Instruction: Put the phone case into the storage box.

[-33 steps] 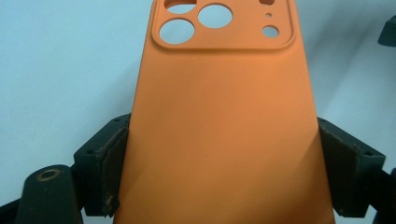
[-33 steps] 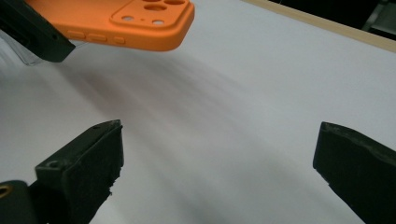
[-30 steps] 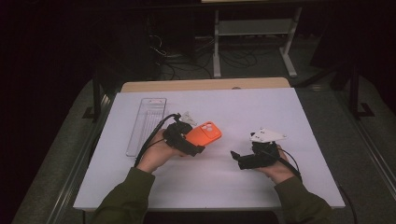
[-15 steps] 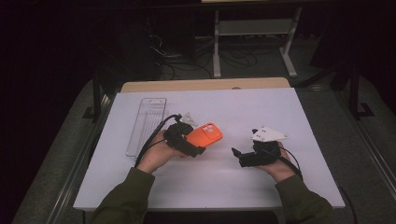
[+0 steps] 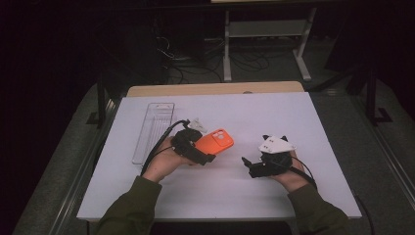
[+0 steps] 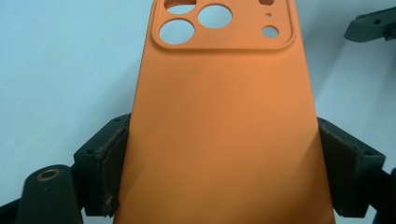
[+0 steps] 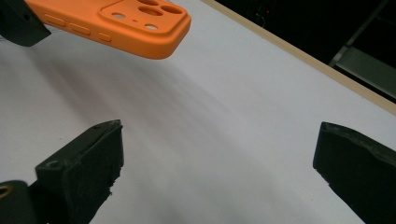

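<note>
One tool (image 6: 219, 154) clamps orange phone case (image 6: 219, 107).

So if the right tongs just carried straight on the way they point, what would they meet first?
Probably the orange phone case held in the left tongs. The right tongs stand open and empty, with bare white table ahead and the case up and to the left. Depth is unclear, so they might pass beside it.
</note>
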Tool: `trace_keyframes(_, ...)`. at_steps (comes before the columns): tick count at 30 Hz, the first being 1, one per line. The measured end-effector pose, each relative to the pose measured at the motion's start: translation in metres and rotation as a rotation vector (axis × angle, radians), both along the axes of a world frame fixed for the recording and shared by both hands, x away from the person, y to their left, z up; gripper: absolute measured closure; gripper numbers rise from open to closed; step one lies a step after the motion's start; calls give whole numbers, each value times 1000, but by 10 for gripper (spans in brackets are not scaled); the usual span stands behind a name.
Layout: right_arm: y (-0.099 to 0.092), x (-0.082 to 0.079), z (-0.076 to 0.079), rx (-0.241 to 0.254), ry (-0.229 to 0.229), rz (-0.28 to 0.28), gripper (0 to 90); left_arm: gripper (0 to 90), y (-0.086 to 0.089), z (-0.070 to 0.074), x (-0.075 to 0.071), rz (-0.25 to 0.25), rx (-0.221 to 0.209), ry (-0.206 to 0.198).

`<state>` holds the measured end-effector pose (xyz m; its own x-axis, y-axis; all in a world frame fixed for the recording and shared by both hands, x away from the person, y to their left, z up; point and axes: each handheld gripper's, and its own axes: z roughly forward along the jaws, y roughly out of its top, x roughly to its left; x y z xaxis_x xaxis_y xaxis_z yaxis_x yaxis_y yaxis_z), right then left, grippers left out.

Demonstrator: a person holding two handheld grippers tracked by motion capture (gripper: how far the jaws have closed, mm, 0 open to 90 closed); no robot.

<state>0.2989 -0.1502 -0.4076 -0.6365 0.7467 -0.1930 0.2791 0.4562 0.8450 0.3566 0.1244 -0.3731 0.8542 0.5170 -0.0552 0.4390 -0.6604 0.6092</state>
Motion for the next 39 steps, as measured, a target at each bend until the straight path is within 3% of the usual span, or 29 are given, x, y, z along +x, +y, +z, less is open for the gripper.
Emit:
trace_keyframes(8, 2, -1, 2, -9, -30, -11, 9, 157, -1, 0, 0, -8, 4, -1)
trace_keyframes(14, 4, -3, 1, -52, -61, -11, 10, 157, 0, 0, 0, -15, 2, 0)
trace_keyframes(15, 4, -3, 1, -71, -71, -5, 10, 157, -2, -1, -1, 1, -21, 5)
trace_keyframes(17, 5, -4, 0, -84, -84, -3, 10, 157, 0, 0, -1, -12, -5, 6)
trace_keyframes(36, 13, -6, -8, -269, -189, 25, 10, 157, 1, 0, 0, -28, 3, 1)
trace_keyframes(39, 14, -6, -9, -280, -200, 28, 10, 157, 1, 0, 0, -29, 5, 1)
